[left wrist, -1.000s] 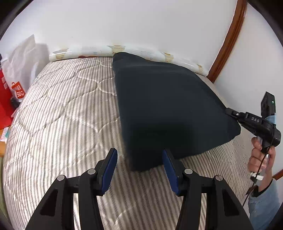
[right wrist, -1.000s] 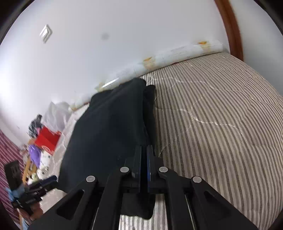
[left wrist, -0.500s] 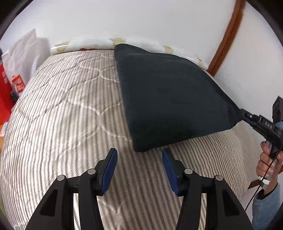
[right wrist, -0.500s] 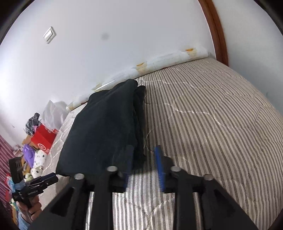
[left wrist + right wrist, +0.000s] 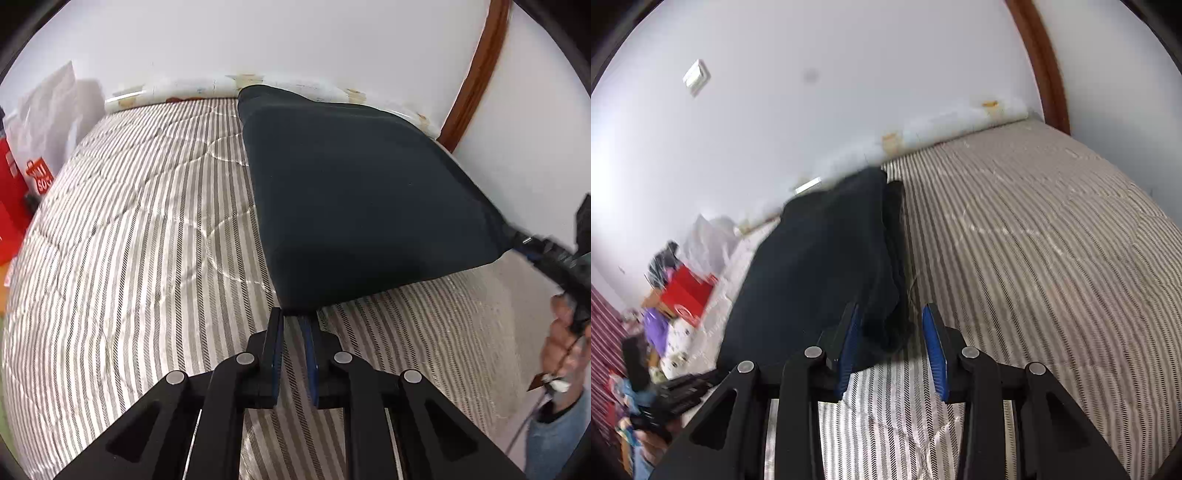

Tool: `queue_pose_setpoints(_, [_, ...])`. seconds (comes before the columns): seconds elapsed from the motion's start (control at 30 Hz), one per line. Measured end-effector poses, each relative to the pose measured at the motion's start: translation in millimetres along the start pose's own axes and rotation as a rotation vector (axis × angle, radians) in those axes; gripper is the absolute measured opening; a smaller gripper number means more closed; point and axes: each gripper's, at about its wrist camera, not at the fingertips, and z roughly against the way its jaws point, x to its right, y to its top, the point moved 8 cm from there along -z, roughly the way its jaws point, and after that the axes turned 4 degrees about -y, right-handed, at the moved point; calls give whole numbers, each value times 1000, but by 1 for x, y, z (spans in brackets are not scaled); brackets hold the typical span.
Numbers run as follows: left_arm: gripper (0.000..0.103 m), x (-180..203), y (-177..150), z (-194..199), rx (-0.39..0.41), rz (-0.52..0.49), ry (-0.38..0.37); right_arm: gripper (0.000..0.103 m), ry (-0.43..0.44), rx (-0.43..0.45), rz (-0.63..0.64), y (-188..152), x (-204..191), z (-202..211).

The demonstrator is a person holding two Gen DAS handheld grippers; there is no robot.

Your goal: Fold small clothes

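Lying btwn R fingers: dark garment corner.

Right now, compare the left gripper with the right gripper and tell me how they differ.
Jaws: the left gripper is closing, its jaws almost together; the right gripper has its jaws well apart.
Cloth: the left gripper pinches a corner of the dark garment at its tips; the right gripper straddles another corner without pressing it.
Shared: both are black with blue pads and point down at that garment on the striped mattress.
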Motion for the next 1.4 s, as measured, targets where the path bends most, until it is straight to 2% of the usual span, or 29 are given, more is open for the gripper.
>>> queue_pose_setpoints(0.03, [11, 1, 0, 2, -4, 1, -6, 27, -17, -20, 17, -3, 0, -6])
queue_pose_setpoints(0.07, [11, 2, 0, 5, -5, -2, -11, 10, -39, -44, 44, -8, -1, -13])
queue_pose_setpoints(0.13, [11, 4, 0, 11, -5, -9, -9, 10, -95, -71, 100, -13, -2, -22])
queue_pose_setpoints(0.33, [17, 12, 3, 31, 41, -9, 17, 6, -111, -37, 120, -8, -4, -4])
queue_pose_setpoints(0.43, [19, 19, 6, 41, 69, -22, 28, 4, -170, -22, 139, -7, -7, 9])
queue_pose_setpoints(0.5, [21, 22, 7, 48, 79, -20, 31, 4, -230, -3, 162, -6, -9, 22])
queue_pose_setpoints(0.73, [29, 39, 8, 77, 127, -4, 36, 8, -273, 68, 182, 2, -31, 78])
queue_pose_setpoints(0.77, [32, 42, 8, 83, 137, -2, 41, 12, -274, 74, 189, 2, -36, 86])
queue_pose_setpoints(0.83, [42, 47, 6, 96, 158, 3, 50, 29, -284, 90, 209, 0, -45, 103])
queue_pose_setpoints(0.87, [51, 49, 5, 104, 175, 8, 53, 47, -289, 95, 219, -1, -51, 111])
queue_pose_setpoints(0.9, [54, 51, 4, 111, 189, 12, 53, 61, -290, 108, 226, -4, -56, 120])
queue_pose_setpoints(1.0, [63, 58, -2, 129, 212, -4, 82, 73, -288, 151, 242, -12, -70, 145])
queue_pose_setpoints(1.17, [77, 61, -17, 157, 246, -2, 121, 75, -303, 151, 250, -29, -79, 174])
queue_pose_setpoints(1.3, [82, 63, -26, 175, 272, 4, 149, 92, -337, 148, 220, -41, -72, 190])
queue_pose_setpoints(1.4, [86, 70, -34, 184, 286, -32, 178, 97, -399, 148, 229, -51, -65, 199])
